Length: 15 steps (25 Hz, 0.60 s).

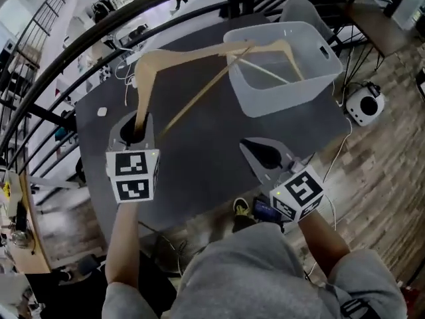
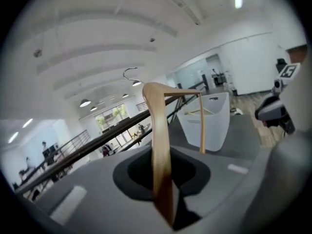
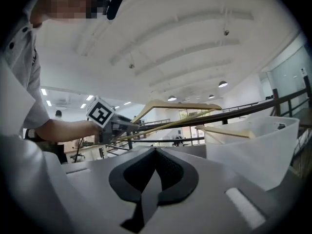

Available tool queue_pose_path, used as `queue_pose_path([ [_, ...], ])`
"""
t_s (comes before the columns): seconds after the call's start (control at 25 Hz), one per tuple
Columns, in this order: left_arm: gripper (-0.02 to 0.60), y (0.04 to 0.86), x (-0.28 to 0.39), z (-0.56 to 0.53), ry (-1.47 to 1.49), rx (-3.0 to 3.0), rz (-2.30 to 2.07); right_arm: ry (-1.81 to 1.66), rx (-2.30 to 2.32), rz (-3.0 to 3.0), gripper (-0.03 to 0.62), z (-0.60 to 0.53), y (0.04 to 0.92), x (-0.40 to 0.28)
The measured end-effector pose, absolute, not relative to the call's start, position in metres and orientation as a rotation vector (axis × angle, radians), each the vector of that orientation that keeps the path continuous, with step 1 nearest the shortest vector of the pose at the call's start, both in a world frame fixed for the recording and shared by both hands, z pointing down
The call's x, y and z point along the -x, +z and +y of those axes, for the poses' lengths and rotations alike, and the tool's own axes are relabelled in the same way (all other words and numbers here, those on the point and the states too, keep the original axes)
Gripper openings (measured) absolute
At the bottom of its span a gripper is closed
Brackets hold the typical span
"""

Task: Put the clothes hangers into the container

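L claw is clamping hanger by one arm, angling it toward container; R claw is idling closed, empty.

Grey top, marker-cubed left tool

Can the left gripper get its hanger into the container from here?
Probably yes: the left gripper is shut on the hanger, whose far end reaches over the container's open rim. A second hanger lies inside, and the right gripper sits aside.
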State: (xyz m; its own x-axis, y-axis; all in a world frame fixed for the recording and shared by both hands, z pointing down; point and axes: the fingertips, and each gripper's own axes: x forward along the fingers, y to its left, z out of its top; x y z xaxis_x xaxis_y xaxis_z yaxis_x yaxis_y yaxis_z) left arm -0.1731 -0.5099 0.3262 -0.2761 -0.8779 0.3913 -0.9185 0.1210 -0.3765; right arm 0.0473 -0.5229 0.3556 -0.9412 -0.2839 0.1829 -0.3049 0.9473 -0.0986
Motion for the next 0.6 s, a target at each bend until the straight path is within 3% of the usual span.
queue_pose_path([
  [0.36, 0.064, 0.316, 0.04, -0.745, 1.866, -2.107, -1.823, 0.335, -0.723, -2.934, -0.002, -0.598, 0.363, -0.153],
  [0.6, 0.064, 0.367, -0.013, -0.815, 2.095, -2.101, -1.535, 0.464, -0.893, -2.926, -0.002, -0.617, 0.376, -0.204],
])
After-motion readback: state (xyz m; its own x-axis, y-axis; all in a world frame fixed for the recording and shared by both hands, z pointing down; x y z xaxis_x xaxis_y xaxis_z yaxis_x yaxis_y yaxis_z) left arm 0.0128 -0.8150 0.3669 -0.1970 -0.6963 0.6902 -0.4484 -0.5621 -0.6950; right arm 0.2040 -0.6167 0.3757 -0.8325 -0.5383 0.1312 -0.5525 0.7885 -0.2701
